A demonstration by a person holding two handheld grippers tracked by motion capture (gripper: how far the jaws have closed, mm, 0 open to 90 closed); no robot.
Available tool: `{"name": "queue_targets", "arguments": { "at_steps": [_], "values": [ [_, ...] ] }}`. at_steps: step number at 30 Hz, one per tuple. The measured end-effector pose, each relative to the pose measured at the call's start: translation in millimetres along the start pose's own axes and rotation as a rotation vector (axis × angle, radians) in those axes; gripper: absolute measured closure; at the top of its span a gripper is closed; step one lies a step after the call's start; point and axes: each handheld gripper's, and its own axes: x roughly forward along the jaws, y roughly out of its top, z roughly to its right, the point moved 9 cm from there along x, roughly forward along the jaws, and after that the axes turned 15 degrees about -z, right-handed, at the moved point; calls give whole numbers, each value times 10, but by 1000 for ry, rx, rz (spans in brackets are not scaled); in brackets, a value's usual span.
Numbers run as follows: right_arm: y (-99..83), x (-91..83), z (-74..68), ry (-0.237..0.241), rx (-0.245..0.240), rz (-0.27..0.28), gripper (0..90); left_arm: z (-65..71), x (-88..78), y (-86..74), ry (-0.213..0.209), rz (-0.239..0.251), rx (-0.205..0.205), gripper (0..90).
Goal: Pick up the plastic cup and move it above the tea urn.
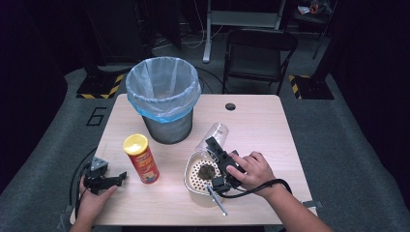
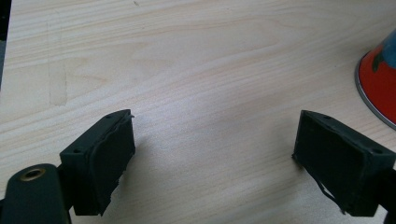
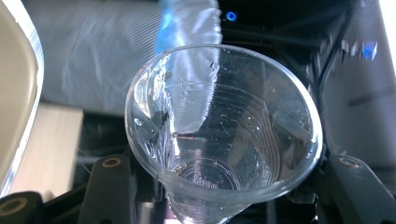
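Note:
My right gripper (image 1: 214,146) is shut on a clear plastic cup (image 1: 216,134), held tilted at the far edge of a white strainer bowl (image 1: 189,169). A dark wet clump (image 1: 208,171) lies in the bowl, and its metal handle (image 1: 218,199) points toward the table's front. In the right gripper view the cup (image 3: 224,126) shows its inside, holding nothing but droplets, between both fingers (image 3: 109,184). A red can with a yellow lid (image 1: 141,158) stands at front left. Beside it, my left gripper (image 1: 118,178) rests open on the table; its open fingers (image 2: 100,163) hold nothing.
A grey bin lined with a pale blue bag (image 1: 164,99) stands at the back left of the wooden table (image 1: 261,125). The can's base (image 2: 380,88) sits just right of the left gripper. A folding chair (image 1: 258,53) stands beyond the table.

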Motion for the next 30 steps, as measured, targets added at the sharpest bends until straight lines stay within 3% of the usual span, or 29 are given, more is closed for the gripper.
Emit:
{"name": "queue_targets", "arguments": {
  "at_steps": [1,2,3,4,5,6,7,8,9,10,11,12,13,17,19,20,23,30],
  "values": [
    [9,3,56,37,129,1,420,6,2,5,-2,6,-7,120],
    [9,3,56,37,129,1,420,6,2,5,-2,6,-7,120],
    [0,8,100,84,272,-10,419,-1,0,0,0,0,2,120],
    [-10,11,122,105,340,-19,418,3,0,-1,-2,0,-2,120],
    [-10,11,122,105,340,-19,418,3,0,-1,-2,0,-2,120],
    [-22,14,145,130,416,-24,418,6,1,-1,-4,0,-4,120],
    [-49,7,168,219,616,-26,416,0,-1,-1,0,0,0,120],
    [-49,7,168,219,616,-26,416,0,-1,-1,0,0,0,121],
    [-92,-1,185,299,805,-27,416,0,-1,-1,-1,0,-1,121],
    [-108,-3,178,350,898,-27,417,6,1,0,-6,1,-7,121],
    [-122,-4,158,412,978,-28,416,3,0,-1,-4,0,-4,121],
    [-122,-4,158,412,978,-28,416,3,0,-1,-4,0,-4,121],
    [-154,18,147,515,1119,-15,416,6,1,0,-4,1,-7,121],
    [-214,67,112,785,1387,14,415,5,1,-1,-3,0,-6,121],
    [-249,97,108,897,1500,28,415,3,0,-1,-1,0,-6,120],
    [-270,112,111,932,1541,29,416,0,0,0,1,0,-2,120],
    [-310,138,131,963,1578,21,416,1,0,0,1,0,-3,120],
    [-293,218,358,959,1512,30,417,8,1,-1,-4,1,-8,120]
  ]
}}
